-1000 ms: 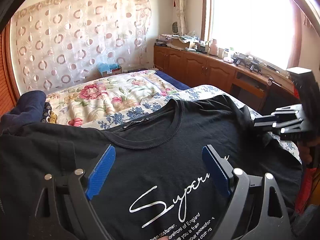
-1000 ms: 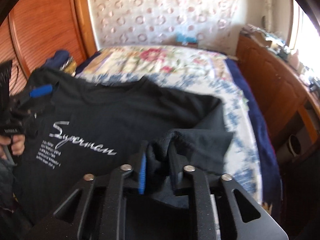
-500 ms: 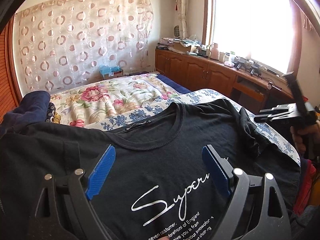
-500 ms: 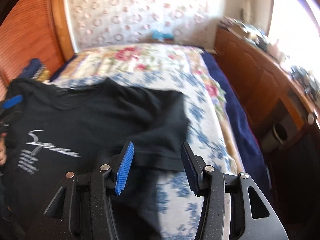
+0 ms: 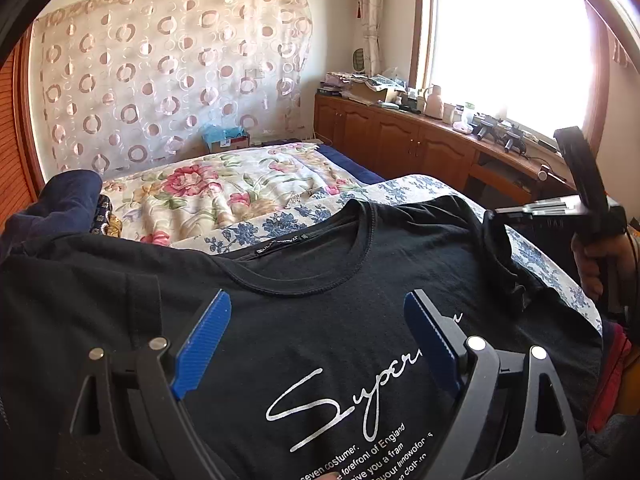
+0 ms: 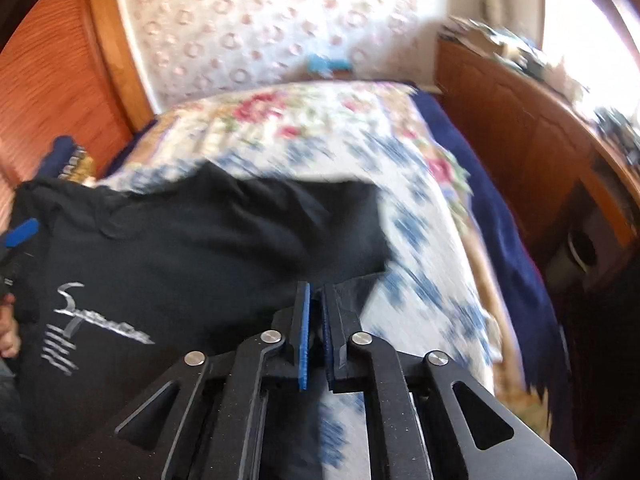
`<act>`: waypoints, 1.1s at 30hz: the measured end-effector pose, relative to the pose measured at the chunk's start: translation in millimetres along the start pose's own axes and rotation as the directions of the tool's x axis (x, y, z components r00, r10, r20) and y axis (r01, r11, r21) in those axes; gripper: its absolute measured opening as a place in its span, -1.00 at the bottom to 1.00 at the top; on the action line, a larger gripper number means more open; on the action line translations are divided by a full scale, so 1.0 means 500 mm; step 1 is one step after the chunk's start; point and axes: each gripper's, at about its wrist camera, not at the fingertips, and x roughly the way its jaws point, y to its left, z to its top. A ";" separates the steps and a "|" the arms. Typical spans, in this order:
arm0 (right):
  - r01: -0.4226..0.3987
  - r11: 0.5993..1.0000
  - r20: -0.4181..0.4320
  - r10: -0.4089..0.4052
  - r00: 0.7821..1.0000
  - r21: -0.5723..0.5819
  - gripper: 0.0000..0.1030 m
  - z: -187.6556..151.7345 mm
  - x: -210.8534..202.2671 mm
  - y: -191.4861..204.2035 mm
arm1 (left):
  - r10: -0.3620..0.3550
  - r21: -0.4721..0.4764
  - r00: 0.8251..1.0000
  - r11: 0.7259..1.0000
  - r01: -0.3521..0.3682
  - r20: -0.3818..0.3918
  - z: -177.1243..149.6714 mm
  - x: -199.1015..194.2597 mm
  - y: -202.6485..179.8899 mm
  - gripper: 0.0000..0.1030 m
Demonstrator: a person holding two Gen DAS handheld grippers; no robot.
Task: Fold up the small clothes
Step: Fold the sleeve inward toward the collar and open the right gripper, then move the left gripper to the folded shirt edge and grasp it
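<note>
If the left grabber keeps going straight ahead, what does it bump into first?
Probably the black T-shirt. The open left gripper points low across its chest toward the collar; past that lies the flowery quilt. Depth is hard to judge.

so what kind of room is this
Most likely a home bedroom: a bed with a floral quilt holds the black printed t-shirt, a sheer circle-patterned curtain hangs behind it, and low wooden cabinets cluttered with household items run under the window.

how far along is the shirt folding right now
Early. Done: the black t-shirt lies spread face up on the bed, print showing. In hand: the right tongs look shut at the sleeve edge, though blur hides whether they grip fabric; the left tongs hover open. Left: every fold.
</note>
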 end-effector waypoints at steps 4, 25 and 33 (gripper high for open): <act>-0.063 0.994 0.031 0.066 0.997 -0.090 -0.98 0.053 0.002 0.066 | 0.004 -0.014 1.000 1.000 -0.004 0.005 0.001 0.001 0.007 0.73; -0.006 0.984 0.024 0.010 1.000 -0.179 -0.14 0.051 0.039 0.112 | 0.018 -0.014 1.000 1.000 -0.018 0.008 -0.004 0.005 0.010 0.73; 0.003 0.985 -0.029 -0.008 1.000 -0.171 -0.13 -0.002 0.070 0.093 | 0.028 -0.012 1.000 1.000 -0.028 0.013 0.000 0.003 0.010 0.73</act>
